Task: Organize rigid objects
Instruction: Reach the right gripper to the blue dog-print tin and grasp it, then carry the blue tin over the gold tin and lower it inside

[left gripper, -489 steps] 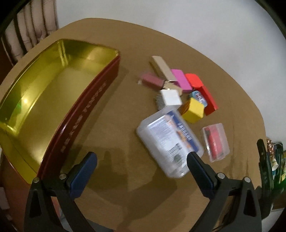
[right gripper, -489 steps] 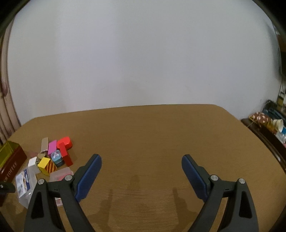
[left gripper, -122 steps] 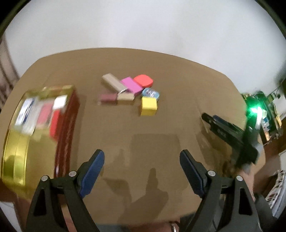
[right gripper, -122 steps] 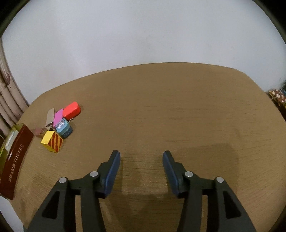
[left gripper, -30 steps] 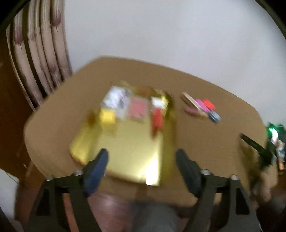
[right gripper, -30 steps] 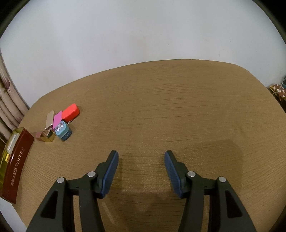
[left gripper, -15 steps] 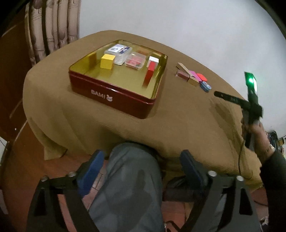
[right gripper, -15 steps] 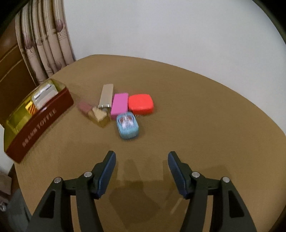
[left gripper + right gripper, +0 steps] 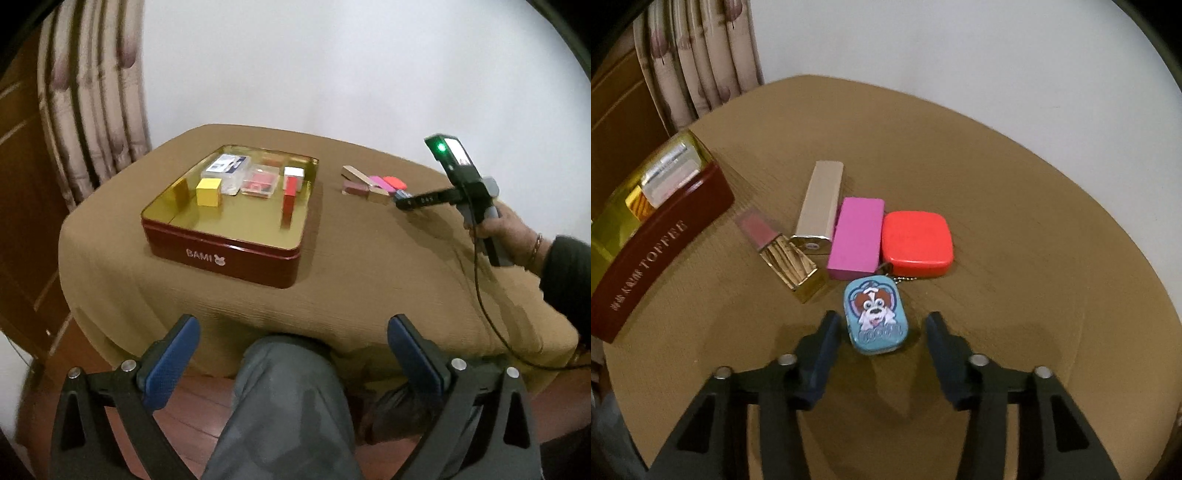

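Observation:
In the right wrist view my right gripper (image 9: 882, 325) is open, its jaws either side of a small blue dog tin (image 9: 874, 320) on the table. Behind the tin lie a red case (image 9: 916, 242), a pink box (image 9: 856, 236), a beige box (image 9: 820, 202) and a gold-capped lipstick (image 9: 783, 254). The red tin tray (image 9: 646, 254) stands at the left. In the left wrist view my left gripper (image 9: 291, 350) is open and empty, held off the table above a knee. The tray (image 9: 236, 254) there holds a yellow cube (image 9: 209, 192), clear boxes and a red block.
A tan cloth covers the round table (image 9: 369, 266). Curtains (image 9: 92, 107) hang at the far left and a white wall stands behind. The person's knee (image 9: 288, 398) fills the space below the left gripper. The right hand and its cable (image 9: 487, 295) reach over the table's right side.
The right gripper has moved in and down to the blue tin, which now sits between its jaws. The left gripper has stayed back off the table, tilting up slightly.

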Motion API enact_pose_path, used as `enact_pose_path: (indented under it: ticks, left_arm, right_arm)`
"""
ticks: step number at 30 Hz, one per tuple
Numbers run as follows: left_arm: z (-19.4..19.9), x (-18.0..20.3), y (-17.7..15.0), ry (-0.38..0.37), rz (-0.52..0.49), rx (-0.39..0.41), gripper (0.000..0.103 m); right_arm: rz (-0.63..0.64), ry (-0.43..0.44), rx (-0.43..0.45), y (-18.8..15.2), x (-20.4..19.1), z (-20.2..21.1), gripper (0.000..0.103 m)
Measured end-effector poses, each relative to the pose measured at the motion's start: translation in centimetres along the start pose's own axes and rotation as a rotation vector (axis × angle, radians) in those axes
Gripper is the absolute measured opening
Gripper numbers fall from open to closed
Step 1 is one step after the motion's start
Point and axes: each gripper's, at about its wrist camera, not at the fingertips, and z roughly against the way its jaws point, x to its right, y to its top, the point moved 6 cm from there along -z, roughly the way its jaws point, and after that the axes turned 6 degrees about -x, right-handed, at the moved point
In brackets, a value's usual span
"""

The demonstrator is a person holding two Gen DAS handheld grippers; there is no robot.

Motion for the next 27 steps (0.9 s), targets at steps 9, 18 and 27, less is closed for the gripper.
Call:
enact_pose_path:
  ticks: [9, 18, 27]
  left_arm:
    - [-2.8, -3.1, -1.3, 0.011, 0.079, -0.158, 0.096]
    - [-2.3, -5.0, -1.3, 0.105, 0.062, -0.1, 0.096]
    - [-1.4, -6.8, -0.4, 0.096, 0.098, -0.083, 0.096]
  right_arm:
    - [-0.014, -0.027, 0.013, 0.3, -1.5, 0.9, 0.032]
    - [0.032, 0.244, 0.134, 5.0, -14.0, 8.8, 0.032]
    - [0.11, 0.337, -0.021, 9.1, -26.5, 3.0, 0.032]
